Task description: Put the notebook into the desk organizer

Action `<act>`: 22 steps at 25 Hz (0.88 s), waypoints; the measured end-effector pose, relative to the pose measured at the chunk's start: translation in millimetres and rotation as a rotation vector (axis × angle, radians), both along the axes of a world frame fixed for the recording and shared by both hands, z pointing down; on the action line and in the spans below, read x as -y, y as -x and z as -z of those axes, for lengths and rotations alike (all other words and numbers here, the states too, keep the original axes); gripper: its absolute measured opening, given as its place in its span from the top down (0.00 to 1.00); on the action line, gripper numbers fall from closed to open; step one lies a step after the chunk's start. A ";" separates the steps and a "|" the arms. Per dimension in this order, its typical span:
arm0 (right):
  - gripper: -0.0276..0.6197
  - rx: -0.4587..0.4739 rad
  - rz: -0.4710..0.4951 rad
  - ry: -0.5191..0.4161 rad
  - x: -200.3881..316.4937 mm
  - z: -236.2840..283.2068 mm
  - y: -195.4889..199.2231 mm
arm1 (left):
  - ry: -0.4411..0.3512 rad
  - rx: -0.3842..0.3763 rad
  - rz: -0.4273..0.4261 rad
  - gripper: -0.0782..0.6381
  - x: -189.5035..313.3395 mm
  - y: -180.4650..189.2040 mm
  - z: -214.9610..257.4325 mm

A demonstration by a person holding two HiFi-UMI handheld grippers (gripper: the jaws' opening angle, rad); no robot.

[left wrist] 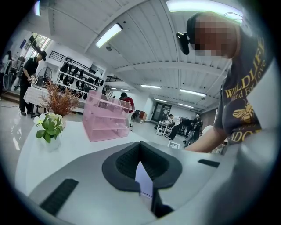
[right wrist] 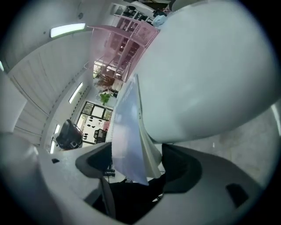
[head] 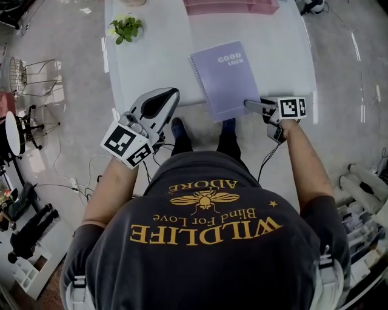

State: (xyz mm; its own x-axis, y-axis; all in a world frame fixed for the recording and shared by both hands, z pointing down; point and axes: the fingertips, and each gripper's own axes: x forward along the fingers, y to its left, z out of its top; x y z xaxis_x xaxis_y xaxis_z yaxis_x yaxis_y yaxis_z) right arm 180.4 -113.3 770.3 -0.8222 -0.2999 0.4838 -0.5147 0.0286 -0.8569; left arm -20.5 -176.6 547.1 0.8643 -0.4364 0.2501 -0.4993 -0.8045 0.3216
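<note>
A lavender spiral notebook (head: pixel 223 79) lies on the white table (head: pixel 151 66), its near end hanging over the table's front edge. My right gripper (head: pixel 248 104) is at the notebook's near right corner. In the right gripper view its jaws stand apart with that corner (right wrist: pixel 125 140) between them, so my right gripper (right wrist: pixel 136 176) is open. My left gripper (head: pixel 173 92) hangs left of the notebook, apart from it and shut on nothing. Through its jaws (left wrist: pixel 140 149) only a sliver of notebook (left wrist: pixel 144 178) shows. The pink desk organizer (head: pixel 230 6) stands at the table's far edge.
A small potted plant (head: pixel 126 27) sits at the table's far left; it is also in the left gripper view (left wrist: pixel 49 127), beside the organizer (left wrist: pixel 105 121). Chairs and cables (head: pixel 36 91) crowd the floor at left. Other people stand far off in the room.
</note>
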 end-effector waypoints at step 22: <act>0.89 0.049 -0.047 0.175 -4.1 15.8 19.3 | 0.015 -0.007 0.022 0.89 12.8 19.6 6.0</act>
